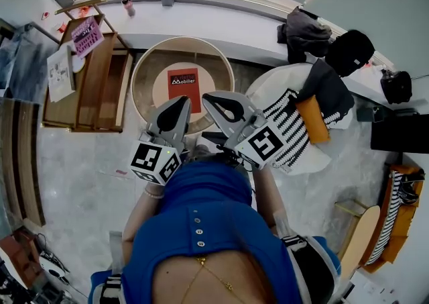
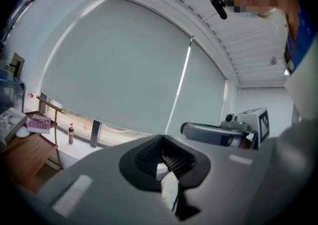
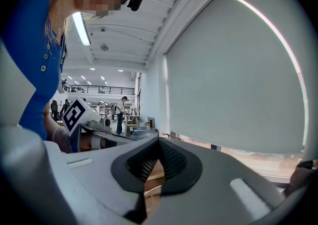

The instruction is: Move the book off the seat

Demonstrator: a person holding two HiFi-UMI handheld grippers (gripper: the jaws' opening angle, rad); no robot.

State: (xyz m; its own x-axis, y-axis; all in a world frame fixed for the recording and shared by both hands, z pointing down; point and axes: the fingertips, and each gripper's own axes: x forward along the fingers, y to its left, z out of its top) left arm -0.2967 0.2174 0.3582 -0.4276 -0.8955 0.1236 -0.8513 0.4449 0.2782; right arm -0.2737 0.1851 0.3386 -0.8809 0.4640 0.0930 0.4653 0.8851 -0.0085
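Note:
A red book (image 1: 183, 85) lies flat in the middle of the round wooden seat (image 1: 143, 71), seen only in the head view. My left gripper (image 1: 182, 102) is held above the seat's near edge, just below the book, its jaws shut and empty. Close to its right is my right gripper (image 1: 209, 100), also shut with nothing in it. Both point level toward the window. In the left gripper view the left gripper (image 2: 166, 162) shows its pads together, with the right gripper (image 2: 218, 132) beside it. The right gripper view shows the right gripper (image 3: 158, 158) shut, and the left gripper (image 3: 99, 132) at the left.
A wooden shelf unit (image 1: 94, 81) stands to the left of the seat, with a pink book (image 1: 86, 34) on it. A bottle (image 1: 127, 4) stands on the window ledge. To the right is a white armchair (image 1: 322, 158) with a striped cloth and an orange cushion (image 1: 312, 119).

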